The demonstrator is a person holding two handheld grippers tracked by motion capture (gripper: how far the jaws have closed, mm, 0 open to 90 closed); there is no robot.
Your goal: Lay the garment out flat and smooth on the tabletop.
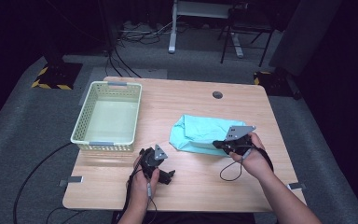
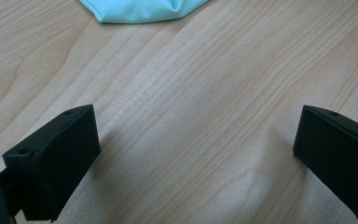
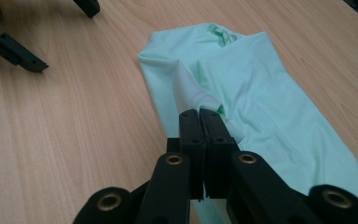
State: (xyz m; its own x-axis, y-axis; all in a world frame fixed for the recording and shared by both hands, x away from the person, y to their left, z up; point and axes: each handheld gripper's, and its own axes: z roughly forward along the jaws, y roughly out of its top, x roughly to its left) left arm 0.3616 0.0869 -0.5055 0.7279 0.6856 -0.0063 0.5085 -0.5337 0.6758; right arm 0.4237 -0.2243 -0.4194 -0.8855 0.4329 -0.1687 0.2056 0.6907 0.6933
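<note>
A mint-green cloth (image 1: 198,132) lies bunched on the wooden table, right of centre. My right gripper (image 1: 220,144) is at the cloth's near edge, its jaws pressed together on a pinched fold of the cloth (image 3: 200,100). My left gripper (image 1: 168,176) rests low over bare wood near the front edge, to the left of the cloth. Its jaws stand wide apart with nothing between them, and the cloth's rounded end (image 2: 140,10) shows beyond them. The left gripper (image 3: 14,46) also appears at the top left of the right gripper view.
A pale green plastic basket (image 1: 85,117), holding nothing, stands on the table's left side. A round cable hole (image 1: 217,94) sits near the table's far edge. Cables trail from both grippers over the front edge. Chair and desk legs stand on the floor beyond the table.
</note>
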